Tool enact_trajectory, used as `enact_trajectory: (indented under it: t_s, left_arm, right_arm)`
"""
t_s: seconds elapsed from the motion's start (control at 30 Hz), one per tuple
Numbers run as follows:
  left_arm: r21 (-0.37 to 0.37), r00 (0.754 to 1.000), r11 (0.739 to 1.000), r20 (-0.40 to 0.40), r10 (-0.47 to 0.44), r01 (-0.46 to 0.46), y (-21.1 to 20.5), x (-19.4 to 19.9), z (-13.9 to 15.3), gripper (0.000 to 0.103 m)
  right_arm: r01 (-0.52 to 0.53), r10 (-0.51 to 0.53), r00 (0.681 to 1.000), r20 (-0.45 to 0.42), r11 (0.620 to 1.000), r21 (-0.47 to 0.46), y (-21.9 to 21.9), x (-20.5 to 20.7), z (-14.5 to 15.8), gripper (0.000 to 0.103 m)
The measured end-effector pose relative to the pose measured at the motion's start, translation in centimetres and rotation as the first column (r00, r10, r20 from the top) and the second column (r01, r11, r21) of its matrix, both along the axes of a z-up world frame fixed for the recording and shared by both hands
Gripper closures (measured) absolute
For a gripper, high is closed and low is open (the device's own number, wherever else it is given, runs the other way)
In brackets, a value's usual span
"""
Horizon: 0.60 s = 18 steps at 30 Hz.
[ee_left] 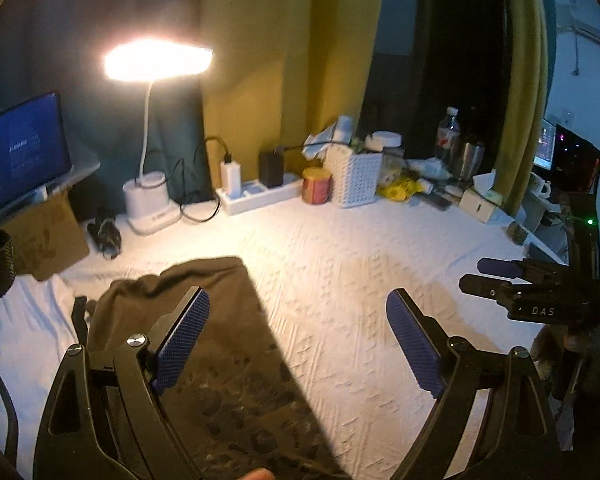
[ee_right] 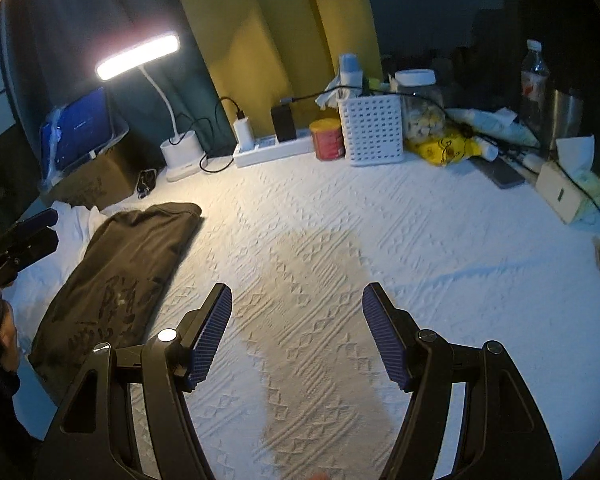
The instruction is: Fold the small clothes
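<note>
Fingers of left gripper (ee_left: 298, 342) & right gripper (ee_right: 297, 334) apart, empty, clear of folded garment (ee_right: 116, 276) parked bench-side (ee_right: 340, 264), prob. done.

— What does my rig look like?
— My left gripper (ee_left: 298, 340) has black angular arms, silver screws and blue ridged pads (ee_left: 182, 344). My right gripper (ee_right: 297, 336) matches; side-on it shows white "DAS" lettering and a green light.

Olive-brown garment (ee_right: 116, 276) (dark print) on white textured bedspread (ee_right: 340, 248); blue ribbed fingers (ee_right: 212, 336).
</note>
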<state>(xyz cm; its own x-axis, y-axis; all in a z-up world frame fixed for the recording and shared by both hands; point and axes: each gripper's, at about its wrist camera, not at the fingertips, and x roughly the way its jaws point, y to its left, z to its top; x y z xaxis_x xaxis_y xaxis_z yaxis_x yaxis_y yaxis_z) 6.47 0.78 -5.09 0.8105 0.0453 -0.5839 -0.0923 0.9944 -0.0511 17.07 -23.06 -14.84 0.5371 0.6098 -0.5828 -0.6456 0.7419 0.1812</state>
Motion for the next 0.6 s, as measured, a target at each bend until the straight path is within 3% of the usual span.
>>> enact_trajectory:
  t_s: [0.3,0.6]
  left_arm:
    - [0.032,0.994,0.999,0.111,-0.019,0.015,-2.0,-1.9,4.2,0.013]
    - [0.076,0.971,0.996,0.234,-0.054,0.038,-4.1,-4.5,7.4,0.013]
  right_arm:
    - [0.041,-0.045,0.994,0.094,0.998,0.048,-2.6,-2.0,4.1,0.032]
    - [0.09,-0.103,0.973,0.206,0.993,0.072,-5.0,-5.2,8.5,0.032]
